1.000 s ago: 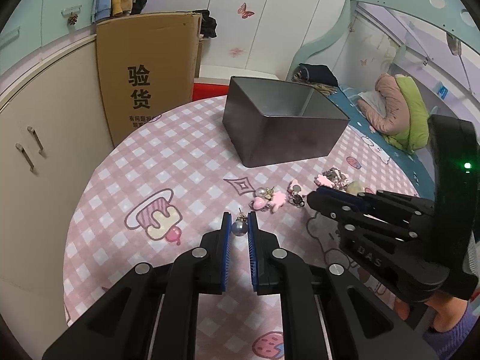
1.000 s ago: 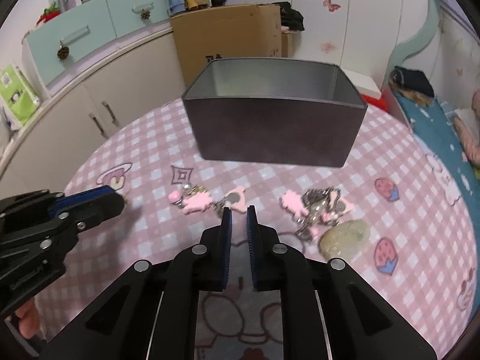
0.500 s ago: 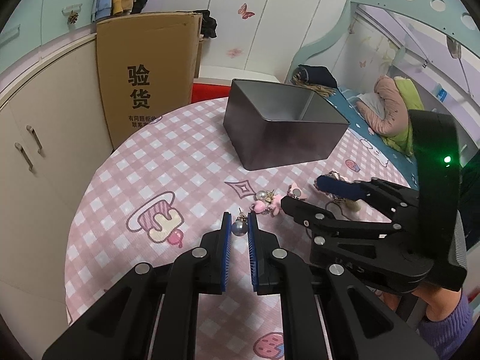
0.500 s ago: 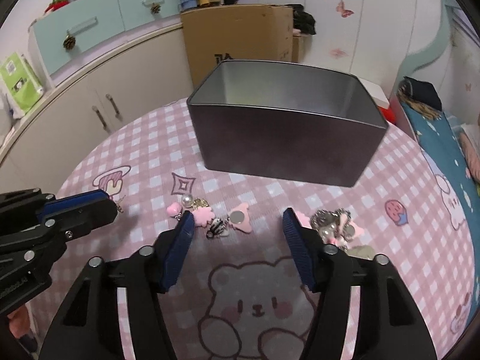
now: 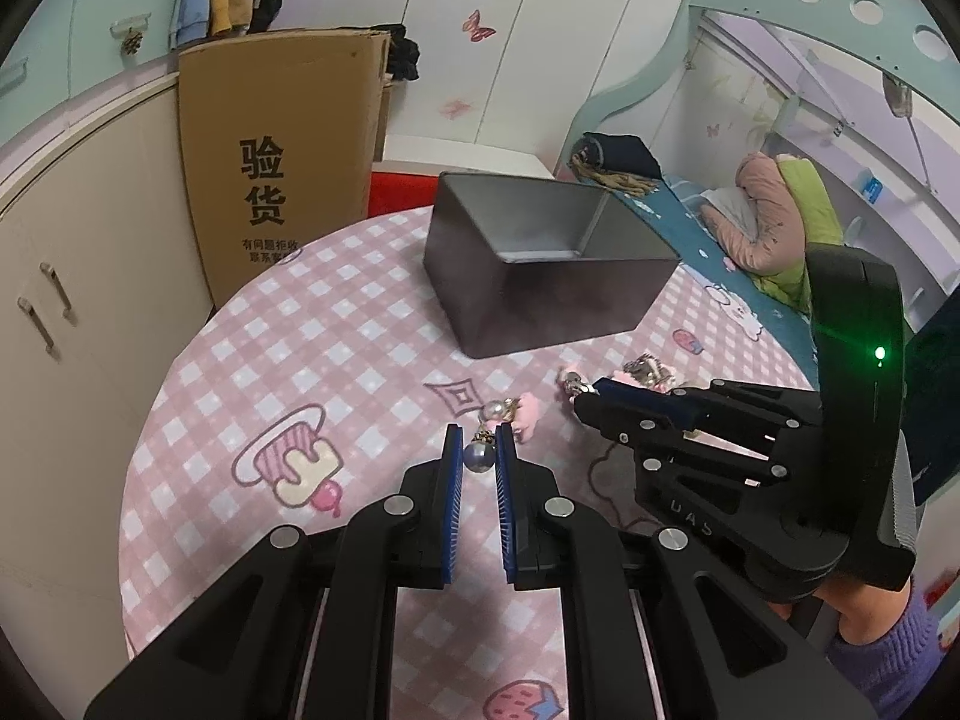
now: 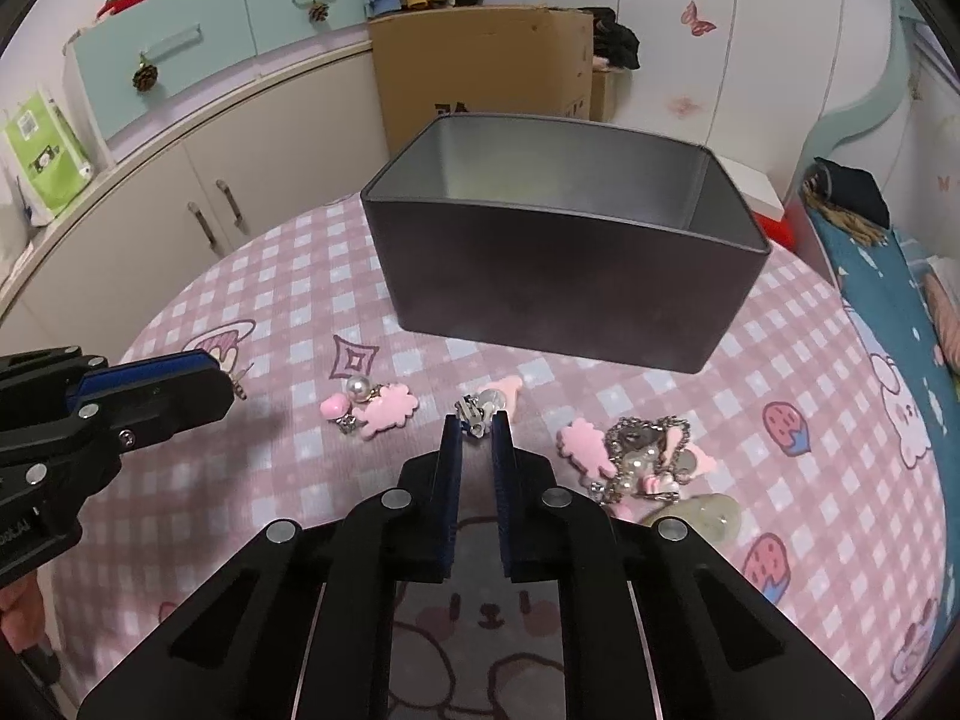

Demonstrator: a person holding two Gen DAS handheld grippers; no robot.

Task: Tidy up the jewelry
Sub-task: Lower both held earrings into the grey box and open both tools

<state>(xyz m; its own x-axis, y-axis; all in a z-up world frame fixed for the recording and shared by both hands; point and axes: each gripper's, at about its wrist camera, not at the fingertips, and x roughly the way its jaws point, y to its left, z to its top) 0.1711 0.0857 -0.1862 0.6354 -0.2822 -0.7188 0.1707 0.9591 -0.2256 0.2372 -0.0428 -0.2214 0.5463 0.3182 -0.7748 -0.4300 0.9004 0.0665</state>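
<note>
From the left wrist, the left gripper (image 5: 479, 443) is clenched on a grey pearl earring (image 5: 478, 456), the bead pinched between the blue pads, its small gold fitting pointing away towards the table's far edge. Just past its tips lie a white pearl and pink charm earring (image 5: 510, 411) on the pink checked tablecloth (image 5: 288, 360); this view alone shows a purple sleeve (image 5: 870, 648) behind the right gripper (image 5: 581, 401), whose tips are at a small clip piece. The dark metal box (image 5: 540, 276) stands open near the table's far edge, one corner turned this way. From the right wrist, the right gripper (image 6: 476, 426) has just been closing and is clamped on a silver clip earring (image 6: 480, 411), whose pink heart end (image 6: 504, 387) points towards the box (image 6: 564, 282), long side facing. Only here appear the jewelry heap (image 6: 642, 462) with chain, pearls and pink shapes near the right edge, a pale green stone (image 6: 702, 513) touching it, and the left gripper's (image 6: 225, 387) gold hook poking out.
</note>
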